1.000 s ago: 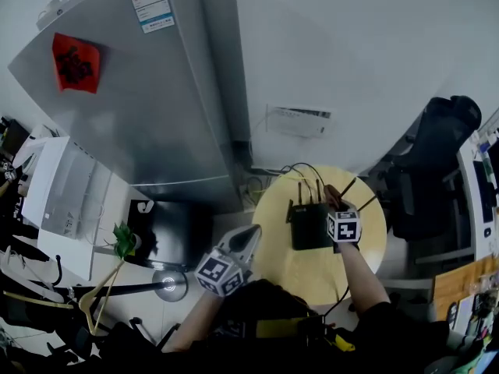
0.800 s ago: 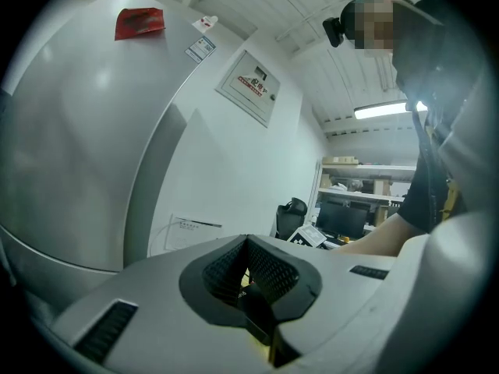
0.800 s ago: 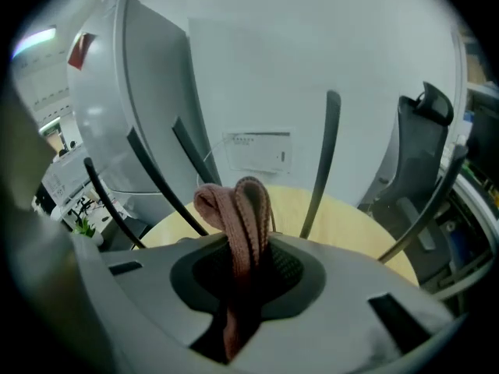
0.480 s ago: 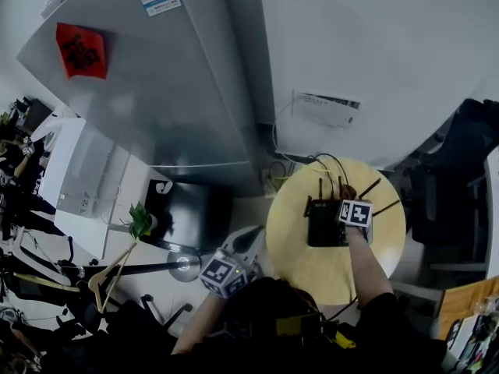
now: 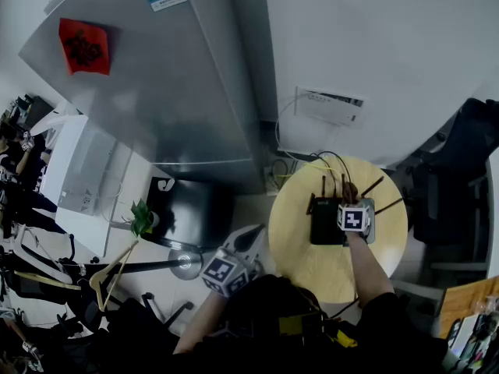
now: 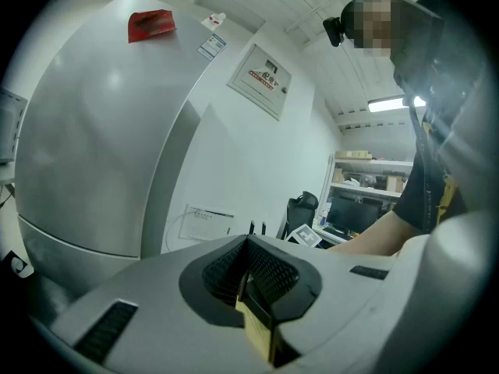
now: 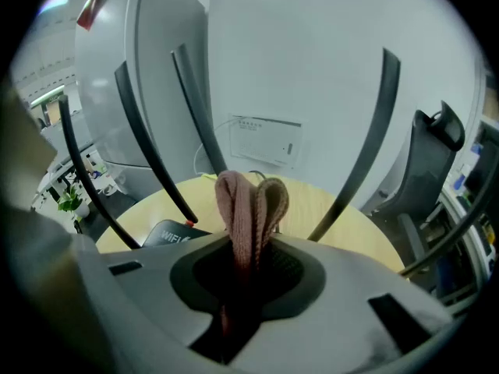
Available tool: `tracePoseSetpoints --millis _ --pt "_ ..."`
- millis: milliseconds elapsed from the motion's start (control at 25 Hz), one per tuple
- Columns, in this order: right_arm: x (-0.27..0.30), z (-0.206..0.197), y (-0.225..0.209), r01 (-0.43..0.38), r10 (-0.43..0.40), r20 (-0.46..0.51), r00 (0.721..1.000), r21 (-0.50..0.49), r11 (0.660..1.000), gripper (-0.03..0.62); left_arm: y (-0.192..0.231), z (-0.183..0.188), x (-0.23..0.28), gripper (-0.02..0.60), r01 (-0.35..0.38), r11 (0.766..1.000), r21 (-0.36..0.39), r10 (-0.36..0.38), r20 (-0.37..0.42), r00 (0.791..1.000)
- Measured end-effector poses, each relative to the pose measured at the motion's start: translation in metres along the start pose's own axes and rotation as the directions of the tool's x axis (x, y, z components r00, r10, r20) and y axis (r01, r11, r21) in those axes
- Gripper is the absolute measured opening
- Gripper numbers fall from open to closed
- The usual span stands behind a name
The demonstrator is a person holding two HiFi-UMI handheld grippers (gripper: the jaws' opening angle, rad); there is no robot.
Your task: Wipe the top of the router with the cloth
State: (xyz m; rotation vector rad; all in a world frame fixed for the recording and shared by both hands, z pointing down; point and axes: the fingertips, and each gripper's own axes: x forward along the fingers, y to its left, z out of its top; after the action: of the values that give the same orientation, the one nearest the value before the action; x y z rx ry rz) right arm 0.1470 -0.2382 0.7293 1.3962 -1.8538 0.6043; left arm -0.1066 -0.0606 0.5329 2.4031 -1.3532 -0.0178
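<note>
Pinching the folded cloth (image 7: 245,209) tight in my right gripper (image 7: 245,267), I have it at the right edge of the router (image 5: 326,223), whose black top spreads left of and below the jaws, so I judge the wipe must sweep leftward. My left gripper (image 6: 248,287), jaws together on nothing, hangs well off the table (image 5: 312,275), far less handy. Beyond, the antennas (image 7: 148,146) rise along the router's far edge.
</note>
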Motion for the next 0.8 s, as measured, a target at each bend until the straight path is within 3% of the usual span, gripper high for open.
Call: tracePoseSetpoints --millis 480,800 --pt "-0.037 0.025 0.001 0.041 -0.041 0.111 0.993 0.004 0.999 0.066 -0.009 0.008 0.0 -0.008 0.056 0.998 0.03 -0.056 0.005 0.998" --pt "-0.069 0.058 0.016 0.021 -0.023 0.204 0.979 0.012 1.0 0.066 -0.02 0.014 0.005 -0.008 0.101 0.994 0.043 -0.103 0.031 0.994"
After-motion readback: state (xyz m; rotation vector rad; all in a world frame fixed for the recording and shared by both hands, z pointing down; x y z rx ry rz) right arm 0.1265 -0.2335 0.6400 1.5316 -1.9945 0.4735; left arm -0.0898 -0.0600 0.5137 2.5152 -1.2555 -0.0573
